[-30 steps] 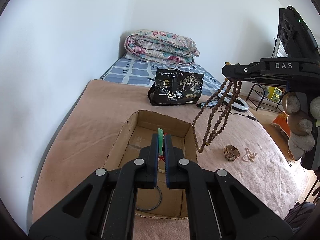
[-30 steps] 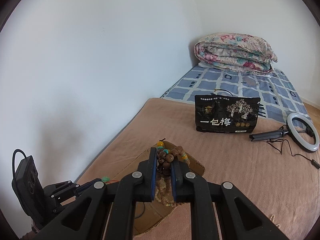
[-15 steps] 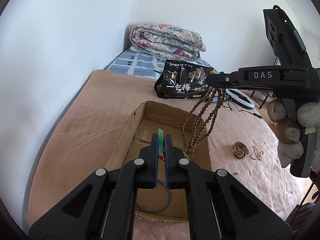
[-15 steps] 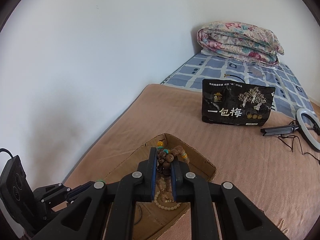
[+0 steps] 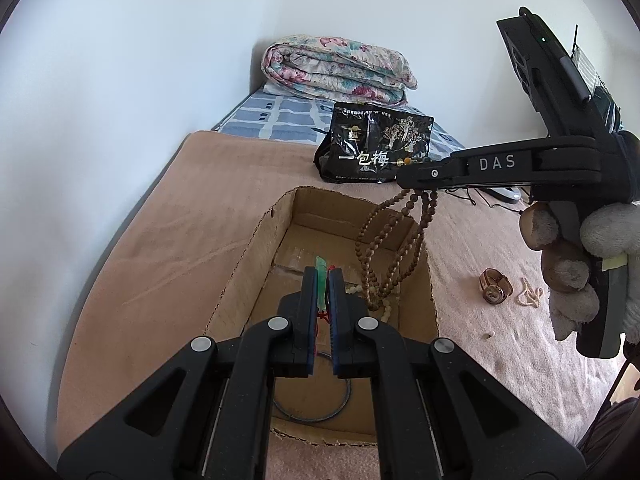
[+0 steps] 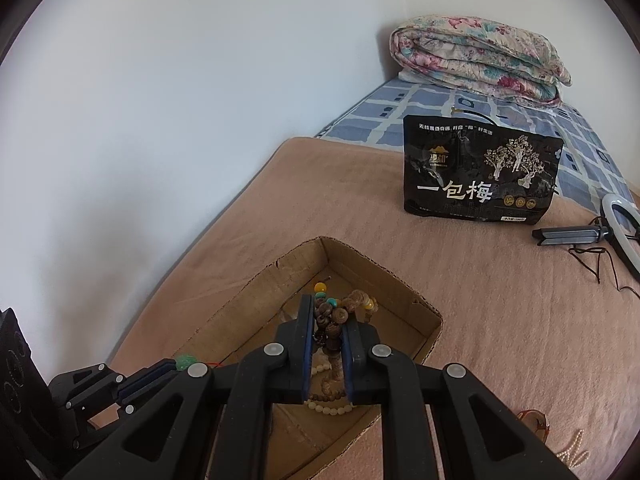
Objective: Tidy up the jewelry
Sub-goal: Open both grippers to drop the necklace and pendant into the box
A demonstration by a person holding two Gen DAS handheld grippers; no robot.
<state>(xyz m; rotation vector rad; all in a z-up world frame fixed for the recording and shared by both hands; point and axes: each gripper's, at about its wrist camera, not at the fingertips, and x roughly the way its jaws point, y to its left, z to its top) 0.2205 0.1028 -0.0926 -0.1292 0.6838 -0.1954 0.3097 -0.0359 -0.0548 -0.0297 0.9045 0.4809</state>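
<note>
An open cardboard box (image 5: 248,256) (image 6: 256,292) lies on the tan blanket. My right gripper (image 6: 326,316) (image 5: 408,178) is shut on a brown wooden bead necklace (image 5: 394,256) (image 6: 332,318), whose loops hang down into the box. My left gripper (image 5: 321,280) (image 6: 176,364) is shut on a green pendant (image 5: 321,284) with a red cord, held over the box. A cream bead bracelet (image 6: 326,408) and a thin dark ring (image 5: 316,412) lie on the box floor. A watch (image 5: 494,286) and a small pearl string (image 5: 528,296) lie on the blanket to the right of the box.
A black snack bag (image 5: 376,148) (image 6: 480,172) stands behind the box. A folded floral quilt (image 5: 340,68) lies at the bed's head by the wall. A ring light (image 6: 624,228) with its cable lies at the right.
My right gripper has carried the bead necklace leftwards from beside the box to over it, and its loops now hang inside. My left gripper still holds the pendant over the box.
</note>
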